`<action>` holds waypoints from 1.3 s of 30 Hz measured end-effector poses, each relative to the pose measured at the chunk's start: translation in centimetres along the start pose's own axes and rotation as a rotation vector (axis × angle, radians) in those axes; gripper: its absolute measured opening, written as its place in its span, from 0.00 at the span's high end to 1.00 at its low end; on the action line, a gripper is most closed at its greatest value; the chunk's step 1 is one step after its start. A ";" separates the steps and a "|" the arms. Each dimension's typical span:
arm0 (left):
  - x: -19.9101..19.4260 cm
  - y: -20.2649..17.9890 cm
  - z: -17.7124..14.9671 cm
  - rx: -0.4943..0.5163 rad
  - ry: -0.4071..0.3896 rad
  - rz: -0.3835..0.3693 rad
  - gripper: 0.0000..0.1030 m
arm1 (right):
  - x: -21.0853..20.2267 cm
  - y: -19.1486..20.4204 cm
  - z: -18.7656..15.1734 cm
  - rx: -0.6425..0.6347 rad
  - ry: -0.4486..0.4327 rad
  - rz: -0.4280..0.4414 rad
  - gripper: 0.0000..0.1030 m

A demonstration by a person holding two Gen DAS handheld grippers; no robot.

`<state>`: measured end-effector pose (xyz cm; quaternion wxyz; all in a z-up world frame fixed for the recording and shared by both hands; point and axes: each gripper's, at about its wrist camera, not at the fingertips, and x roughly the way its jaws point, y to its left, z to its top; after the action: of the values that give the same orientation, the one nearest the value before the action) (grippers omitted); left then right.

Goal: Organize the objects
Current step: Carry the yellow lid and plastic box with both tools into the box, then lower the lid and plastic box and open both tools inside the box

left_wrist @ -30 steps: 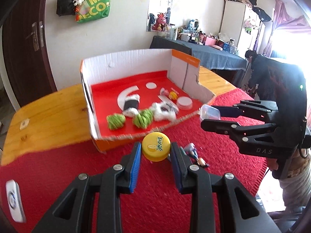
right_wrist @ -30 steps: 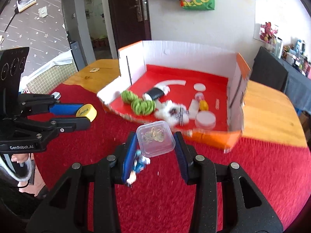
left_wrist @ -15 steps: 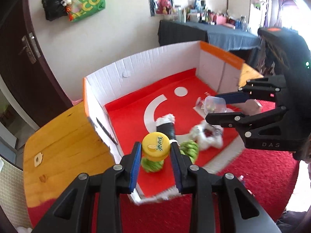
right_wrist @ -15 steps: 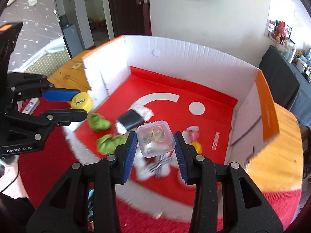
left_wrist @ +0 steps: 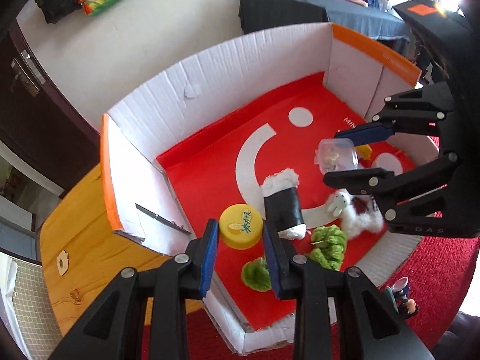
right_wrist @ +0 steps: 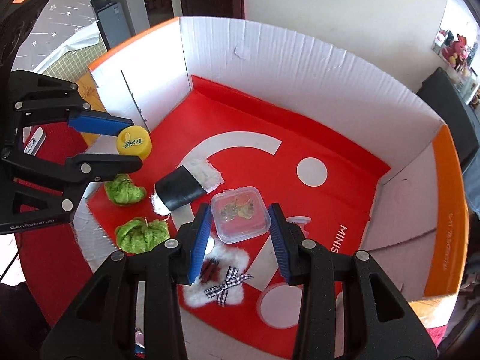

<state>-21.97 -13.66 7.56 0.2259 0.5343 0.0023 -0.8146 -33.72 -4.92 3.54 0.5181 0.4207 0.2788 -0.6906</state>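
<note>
Occupying most of both views, the cardboard box (right_wrist: 300, 69) sits on the surface (left_wrist: 90, 210). Left claw (left_wrist: 240, 237) is closed on the yellow cap (left_wrist: 241, 226) above the box floor at 9 o'clock. Right claw (right_wrist: 238, 225) clamps the clear container (right_wrist: 238, 219) at centre, over the white plush (right_wrist: 216, 282).

The box (right_wrist: 300, 69) is corrugated cardboard, its white walls ribbed and matt, the red floor smoother paper. The yellow cap (left_wrist: 241, 229) looks like glossy plastic; the small case (right_wrist: 239, 218) is clear plastic (shiny at the corners). Both green bundles (right_wrist: 141, 235) are fuzzy yarn. The desk (left_wrist: 81, 240) is varnished wood under a rough red cloth (left_wrist: 435, 264).
</note>
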 end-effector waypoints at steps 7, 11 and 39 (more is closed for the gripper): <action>1.4 -0.2 0.2 0.008 0.051 0.000 0.70 | 0.7 -0.3 0.4 -0.019 0.044 0.031 0.64; 2.0 -0.2 0.4 0.007 0.077 0.006 0.69 | 0.9 -0.1 0.3 -0.036 0.062 0.040 0.64; 3.3 0.2 -0.2 -0.029 0.183 -0.011 0.69 | 1.6 -2.7 -0.7 -0.047 0.131 0.064 0.64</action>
<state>-22.86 -14.97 4.64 0.2282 0.6030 0.0377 -0.7635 -36.22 -4.26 1.70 0.5303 0.4615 0.3144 -0.6380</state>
